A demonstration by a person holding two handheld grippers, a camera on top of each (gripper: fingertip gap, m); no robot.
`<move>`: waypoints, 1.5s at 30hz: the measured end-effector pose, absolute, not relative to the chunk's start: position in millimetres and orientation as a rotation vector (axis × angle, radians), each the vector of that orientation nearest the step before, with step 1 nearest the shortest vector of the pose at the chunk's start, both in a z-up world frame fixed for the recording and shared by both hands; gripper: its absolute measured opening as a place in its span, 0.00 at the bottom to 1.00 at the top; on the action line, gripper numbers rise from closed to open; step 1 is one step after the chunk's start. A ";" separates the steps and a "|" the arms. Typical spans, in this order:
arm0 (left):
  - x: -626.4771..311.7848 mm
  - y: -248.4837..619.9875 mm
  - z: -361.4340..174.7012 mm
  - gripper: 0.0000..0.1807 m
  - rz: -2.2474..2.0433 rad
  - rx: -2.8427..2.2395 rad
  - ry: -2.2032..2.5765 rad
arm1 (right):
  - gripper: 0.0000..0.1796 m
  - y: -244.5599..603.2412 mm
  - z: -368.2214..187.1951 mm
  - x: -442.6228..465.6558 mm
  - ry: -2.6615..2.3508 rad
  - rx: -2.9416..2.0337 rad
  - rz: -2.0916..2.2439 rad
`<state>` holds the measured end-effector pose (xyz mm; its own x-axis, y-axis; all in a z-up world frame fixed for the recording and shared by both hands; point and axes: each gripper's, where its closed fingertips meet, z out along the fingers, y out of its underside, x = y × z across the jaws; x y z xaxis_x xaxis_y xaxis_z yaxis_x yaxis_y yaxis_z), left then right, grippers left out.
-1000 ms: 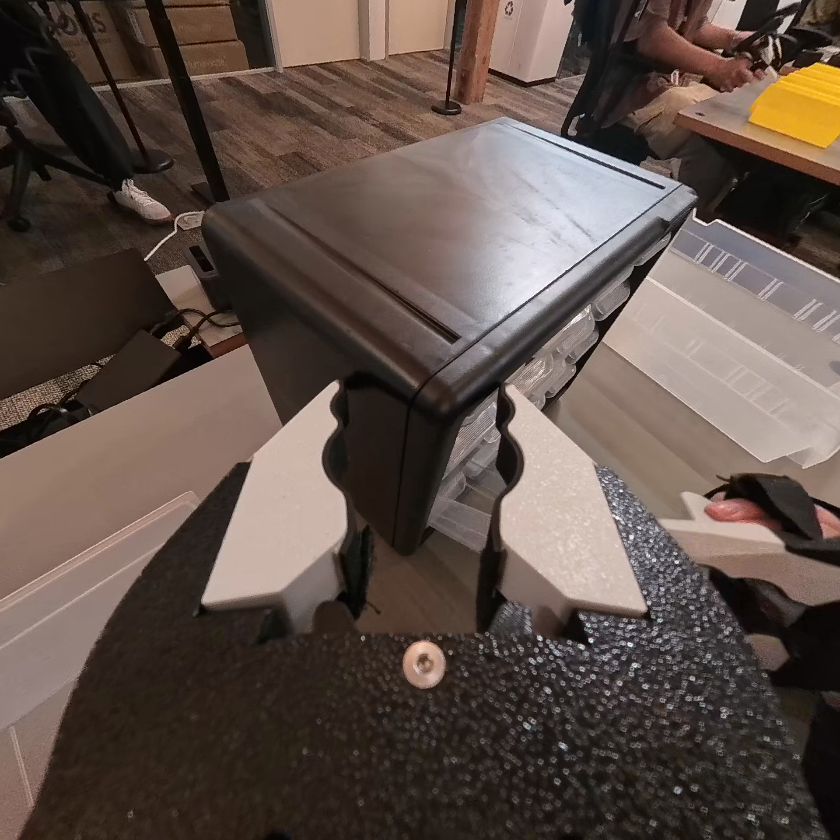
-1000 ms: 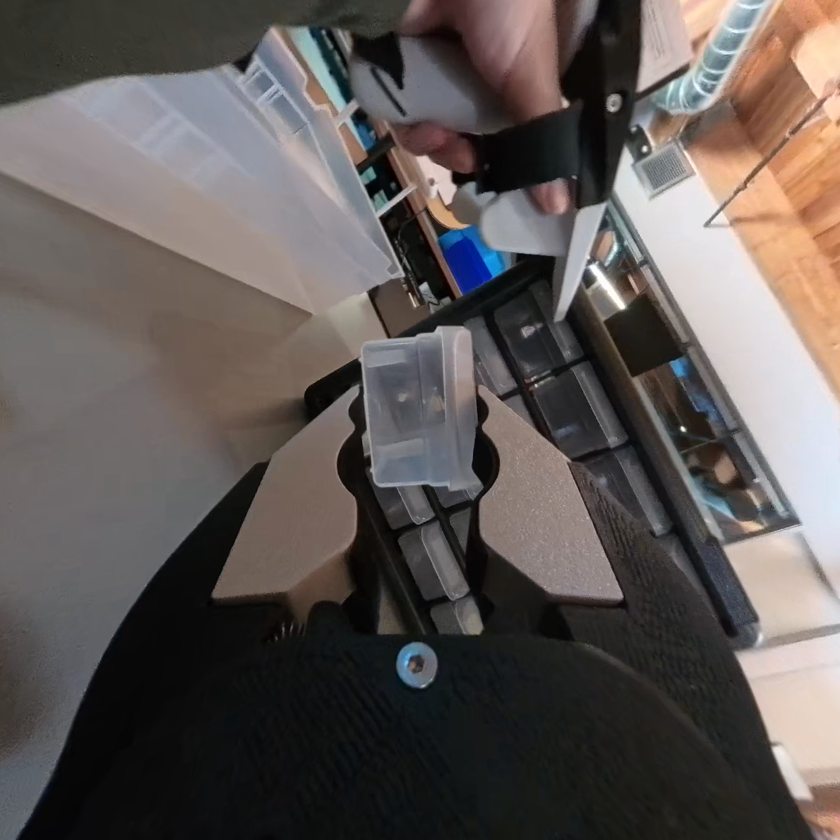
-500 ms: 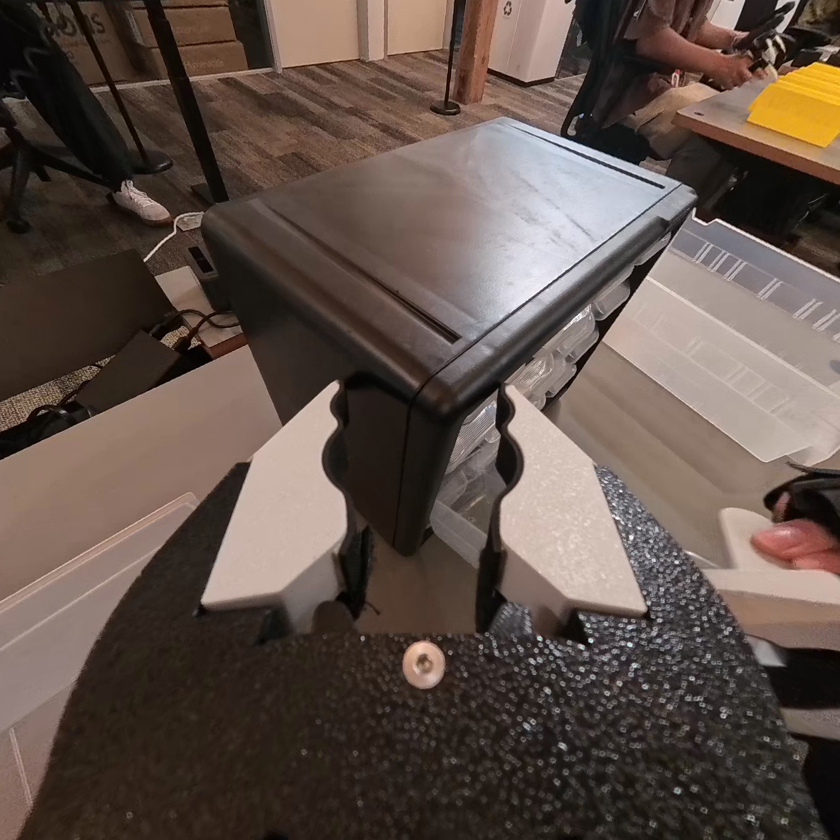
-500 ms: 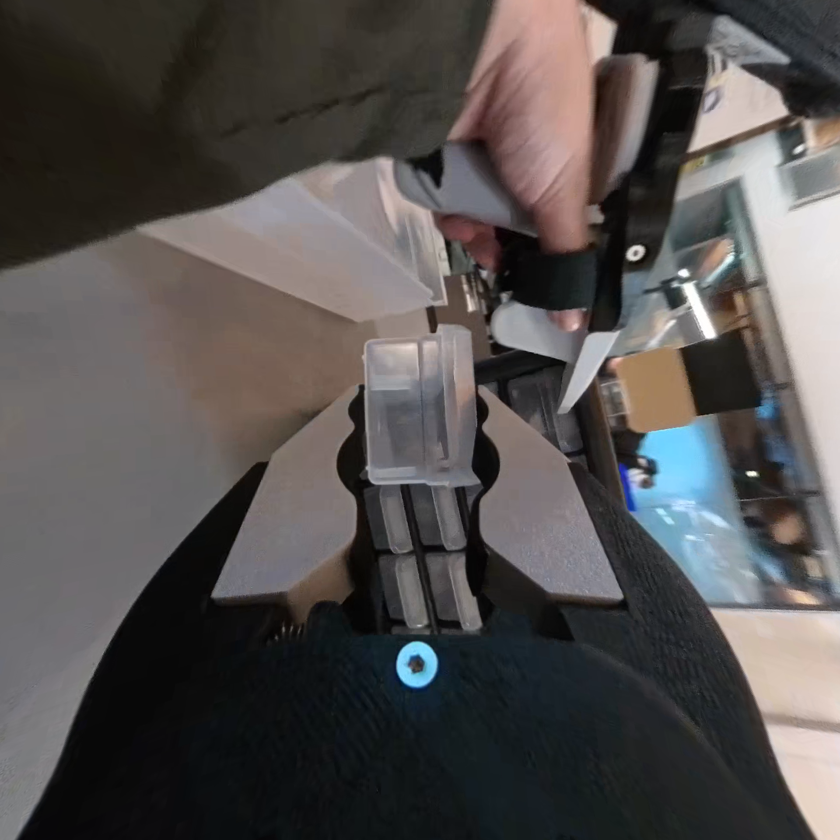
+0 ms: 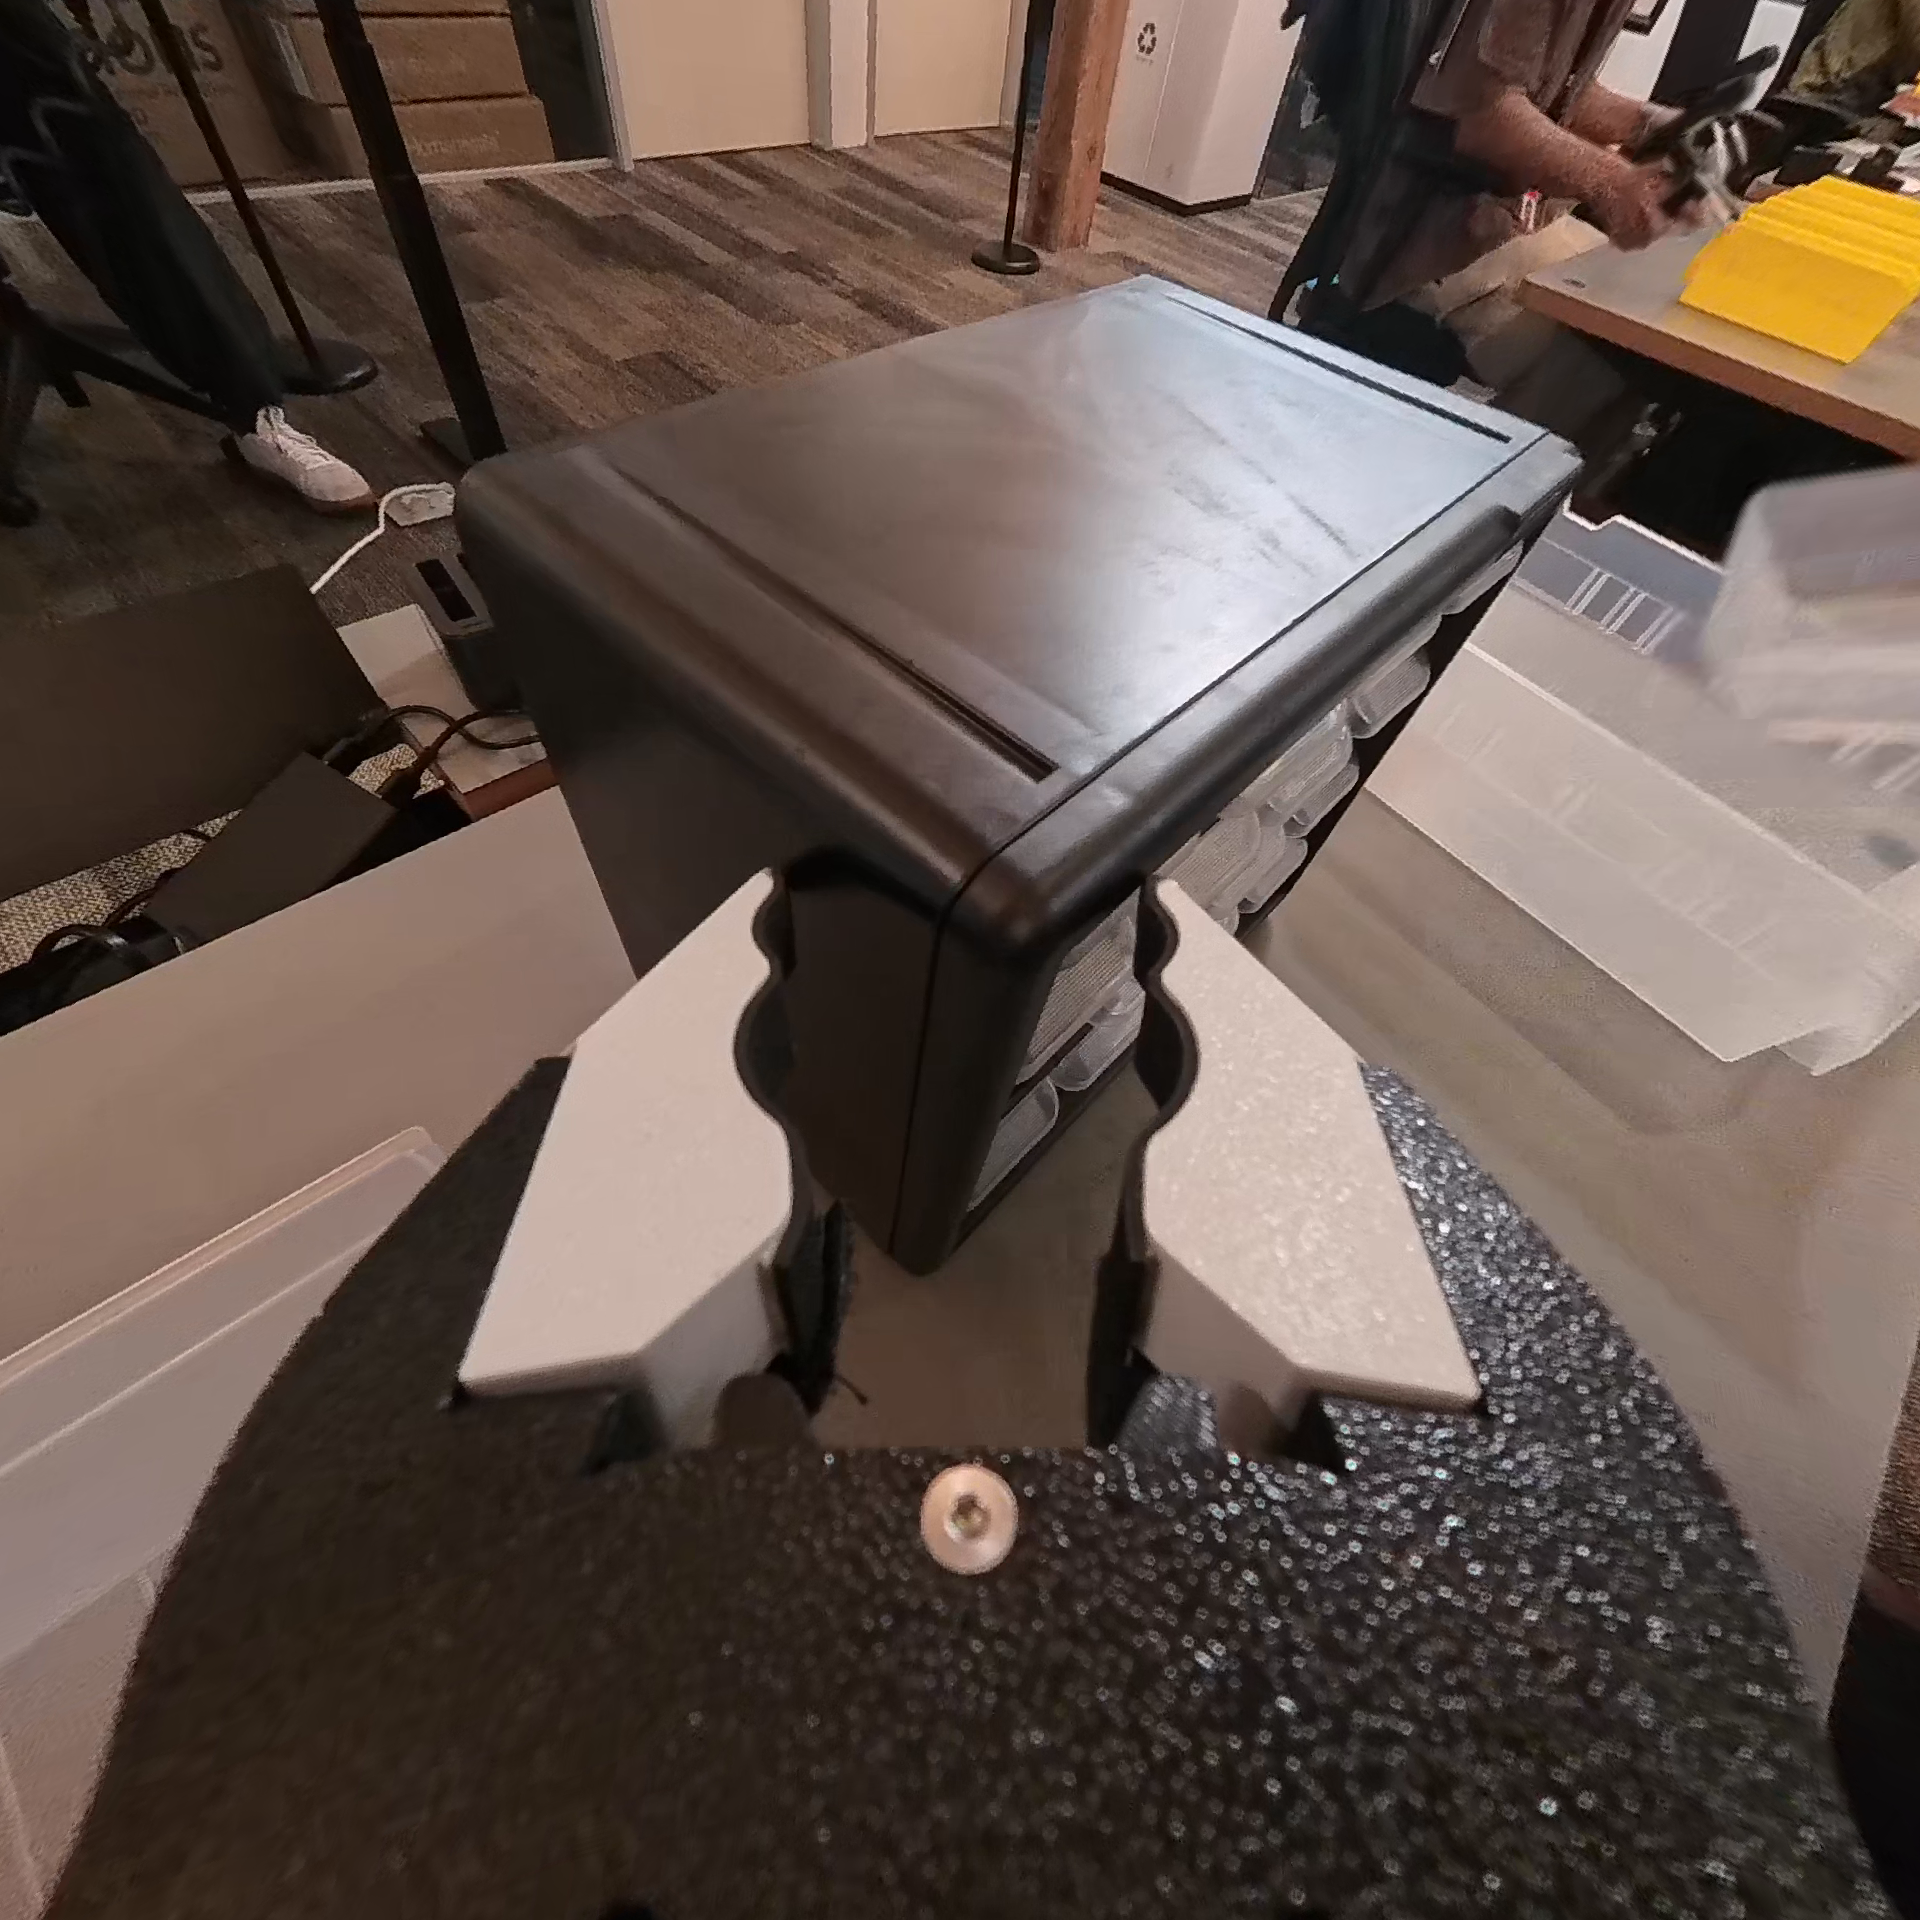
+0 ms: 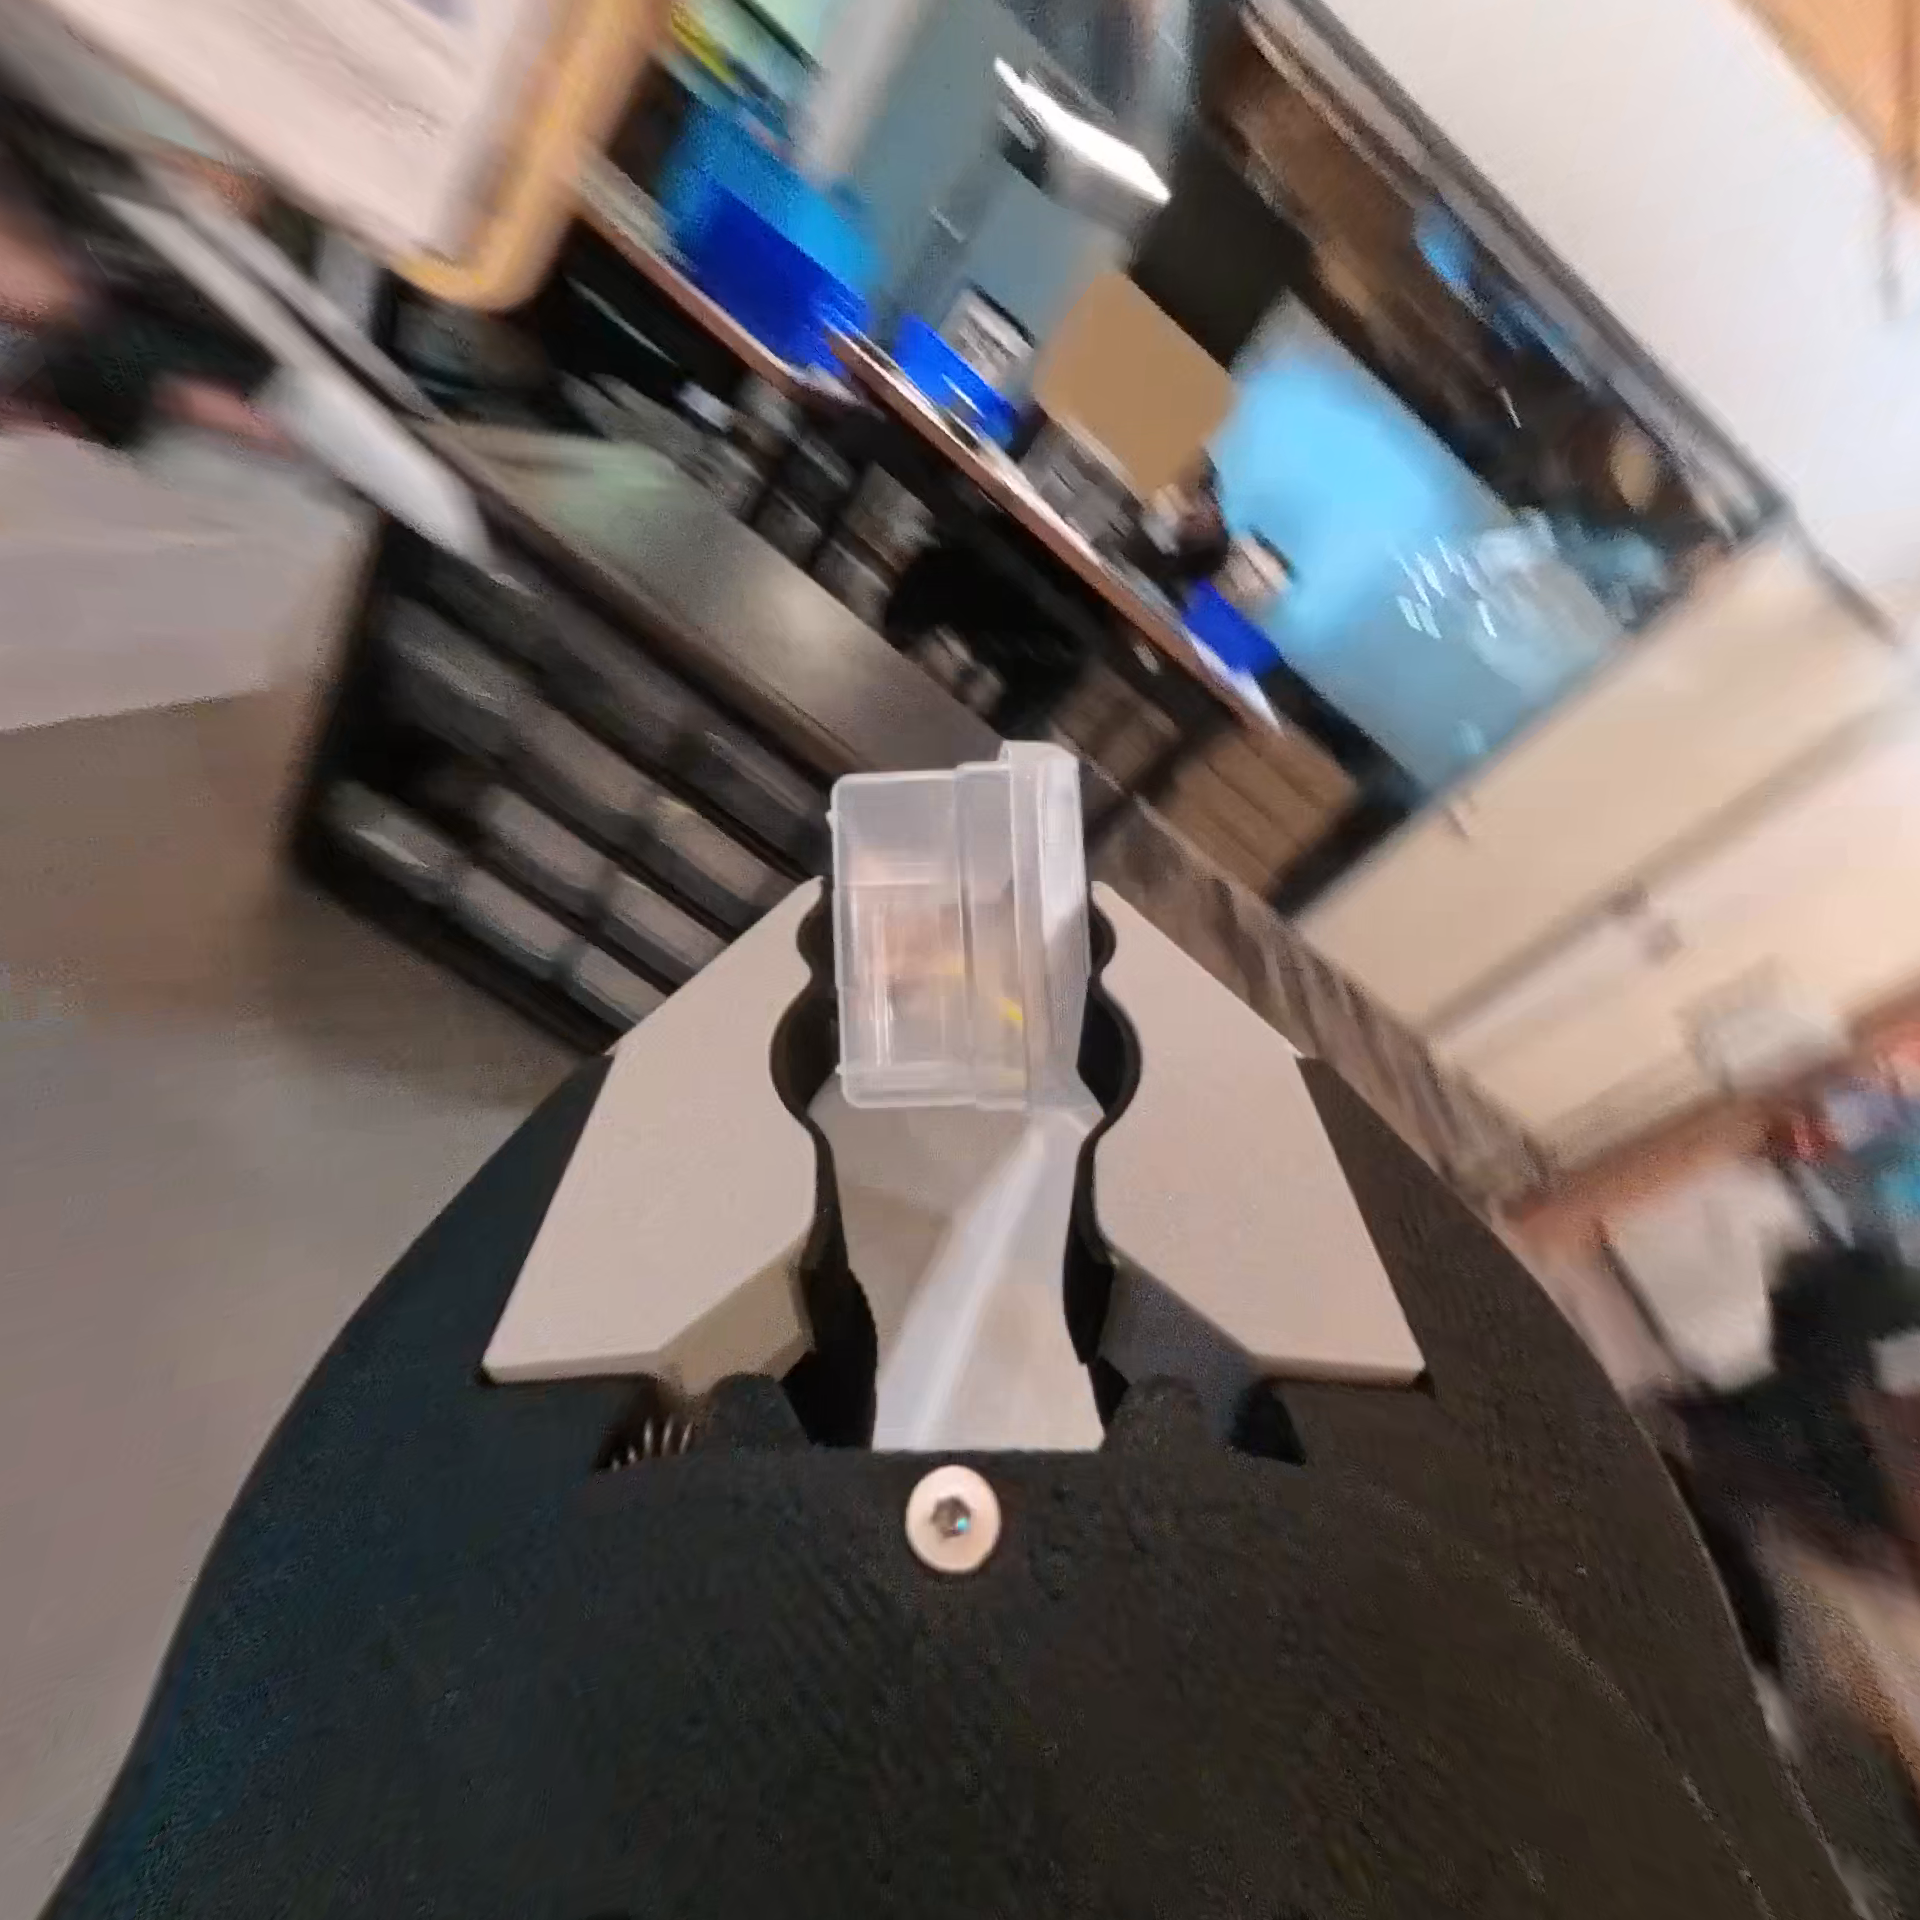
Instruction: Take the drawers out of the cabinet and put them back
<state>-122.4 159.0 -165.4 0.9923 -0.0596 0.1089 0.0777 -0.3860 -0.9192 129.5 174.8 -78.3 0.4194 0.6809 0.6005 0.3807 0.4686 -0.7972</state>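
A black drawer cabinet (image 5: 1039, 540) stands on the pale table (image 5: 260, 997), with clear drawers (image 5: 1299, 790) in its front. My left gripper (image 5: 964, 894) straddles its near top corner: one finger lies on the side wall, the other on the drawer front, and both press on it. My right gripper (image 6: 958, 899) is shut on a small clear plastic drawer (image 6: 956, 935) and holds it in the air, away from the cabinet (image 6: 582, 790), which lies blurred to the left. The drawer also shows as a blur at the right of the left wrist view (image 5: 1818, 603).
A large clear plastic bin (image 5: 1662, 852) lies on the table right of the cabinet. Another clear bin edge (image 5: 208, 1299) is at the lower left. A person sits at a far table with a yellow stack (image 5: 1829, 270). Stand poles and cables are behind the cabinet.
My right gripper has swung fast with the clear drawer still in it, from in front of the cabinet's drawers to up and to the right. My left gripper has stayed on the cabinet corner.
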 end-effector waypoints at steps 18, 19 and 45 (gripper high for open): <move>-122.6 159.3 -165.8 0.36 -0.154 -1.963 -0.005 | 0.25 420.5 -229.3 245.1 -0.881 -1.846 -0.286; -122.5 159.4 -165.9 0.36 -0.157 -1.963 -0.005 | 0.25 427.1 -236.7 241.8 -0.899 -1.862 -0.303; -122.5 159.4 -166.8 0.36 -0.176 -1.964 0.000 | 0.00 404.2 -269.3 246.3 -1.123 -2.001 -0.054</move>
<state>-122.5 159.4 -166.8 0.9889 -0.0822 0.1235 0.0821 -0.3904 -0.9170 246.3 404.2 -269.3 0.6012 0.6914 0.4007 0.7266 -0.2644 -0.6341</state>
